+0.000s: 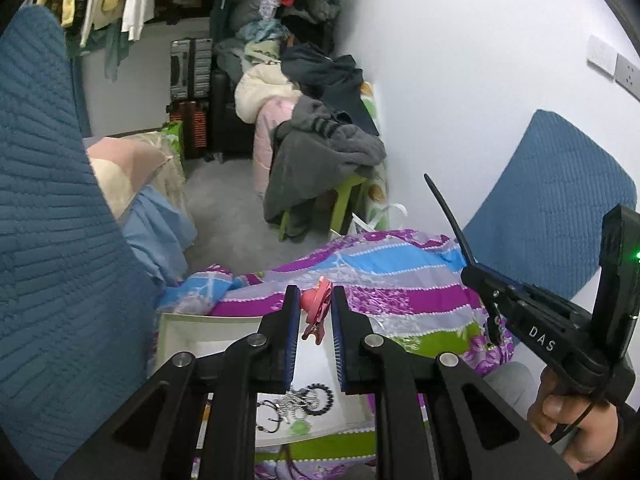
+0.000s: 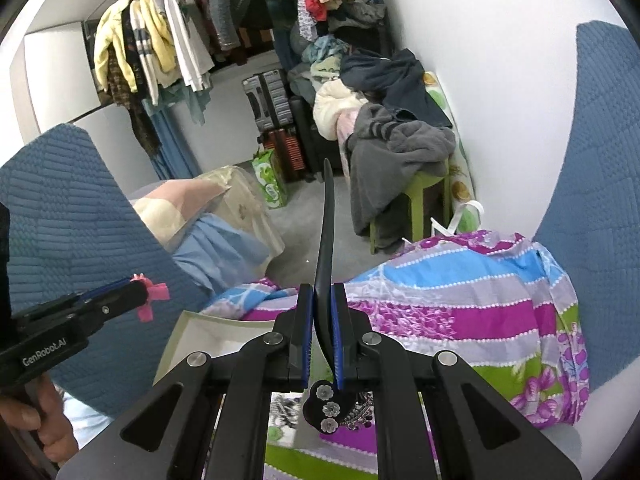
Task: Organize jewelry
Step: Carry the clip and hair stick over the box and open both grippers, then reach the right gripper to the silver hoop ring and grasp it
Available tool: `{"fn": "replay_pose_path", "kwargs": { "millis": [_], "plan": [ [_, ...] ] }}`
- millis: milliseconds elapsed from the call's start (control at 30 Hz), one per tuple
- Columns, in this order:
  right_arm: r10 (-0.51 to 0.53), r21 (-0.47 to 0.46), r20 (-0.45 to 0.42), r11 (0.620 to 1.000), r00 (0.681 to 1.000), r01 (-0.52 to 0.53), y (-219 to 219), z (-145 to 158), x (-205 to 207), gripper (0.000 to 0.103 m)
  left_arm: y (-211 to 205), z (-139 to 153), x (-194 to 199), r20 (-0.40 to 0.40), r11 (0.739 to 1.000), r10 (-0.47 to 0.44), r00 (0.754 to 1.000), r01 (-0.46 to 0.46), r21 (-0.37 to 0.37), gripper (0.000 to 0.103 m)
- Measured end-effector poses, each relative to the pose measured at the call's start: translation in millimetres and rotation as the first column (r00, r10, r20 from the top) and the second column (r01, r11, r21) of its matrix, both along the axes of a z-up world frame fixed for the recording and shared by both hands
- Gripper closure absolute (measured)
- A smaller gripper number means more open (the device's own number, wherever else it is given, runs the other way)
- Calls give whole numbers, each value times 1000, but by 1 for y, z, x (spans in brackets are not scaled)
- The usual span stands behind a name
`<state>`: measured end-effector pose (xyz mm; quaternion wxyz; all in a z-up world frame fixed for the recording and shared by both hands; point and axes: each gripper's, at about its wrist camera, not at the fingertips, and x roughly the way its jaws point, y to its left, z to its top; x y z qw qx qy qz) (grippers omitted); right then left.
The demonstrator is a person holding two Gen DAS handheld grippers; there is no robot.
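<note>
My left gripper (image 1: 316,308) is shut on a pink hair clip (image 1: 317,307), held above a white open box (image 1: 224,340). The box holds a black bead bracelet (image 1: 320,398), silver chains and a green piece. My right gripper (image 2: 322,320) is shut on a long black hair stick (image 2: 326,236) with three flower ornaments at its wide end (image 2: 325,407). The stick points up and away. In the left wrist view the right gripper (image 1: 480,280) sits to the right with the stick (image 1: 446,216) rising from it. In the right wrist view the left gripper (image 2: 146,294) sits at the left with the pink clip (image 2: 154,292).
A purple, blue and green patterned cloth (image 1: 380,280) covers the surface under the box. Blue quilted cushions (image 1: 52,240) flank both sides. A green stool (image 1: 348,196) piled with grey clothes, suitcases (image 1: 192,68) and hanging clothes stand beyond. A white wall (image 1: 480,80) is at the right.
</note>
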<state>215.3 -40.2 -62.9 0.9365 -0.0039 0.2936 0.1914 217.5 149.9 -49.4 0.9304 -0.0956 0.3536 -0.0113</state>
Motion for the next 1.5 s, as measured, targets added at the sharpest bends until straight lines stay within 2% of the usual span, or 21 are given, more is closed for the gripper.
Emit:
{"fn": "replay_pose_path", "kwargs": {
  "millis": [200,300,500,667,800,933,1000,1033,1067,1100,1133,1200,1367,1500],
  "plan": [
    [16,-26,-42,1000,999,-17,27,-28,3,96,22,-21,-8,-23,999,10,1000,-11,-38,89],
    [33,-56,-74,998,997,-37,42,-54,4,96,25,-46,-5,-61,1000,16,998,-18,-22,89],
    [65,-95,-158,992,985,-80,62,-109,13,96,33,-98,2,-150,999,16,989,-22,-44,89],
    [72,-138,-195,985,978,-100,73,-137,18,96,40,-132,6,-207,998,31,978,-41,-44,89],
    [91,-152,-225,980,970,-127,77,-151,18,96,39,-142,6,-221,998,26,975,-36,-42,89],
    [124,-136,-236,978,964,-159,77,-150,17,95,37,-138,-1,-189,998,33,981,-43,-50,87],
    [143,-119,-231,978,962,-174,76,-144,17,86,35,-134,-5,-172,997,29,985,-40,-62,86],
    [158,-102,-224,977,962,-185,74,-139,16,72,35,-131,-6,-164,997,31,986,-41,-61,86],
    [171,-91,-218,977,961,-194,73,-135,15,60,34,-129,-9,-155,997,43,987,-52,-58,84],
    [186,-82,-207,975,961,-206,72,-130,14,56,34,-126,-10,-146,996,52,988,-61,-63,74],
    [195,-79,-192,974,962,-213,70,-125,11,53,35,-125,-12,-135,995,57,989,-67,-74,55],
    [206,-69,-173,973,963,-220,67,-115,9,52,36,-120,-16,-105,993,82,991,-90,-82,32],
    [178,-78,-80,980,981,-184,41,-90,14,52,33,-114,-20,-75,991,91,993,-98,-94,32],
    [116,-94,-59,988,991,-121,12,-90,38,51,26,-113,-24,-71,991,86,994,-92,-95,32]
  ]
}}
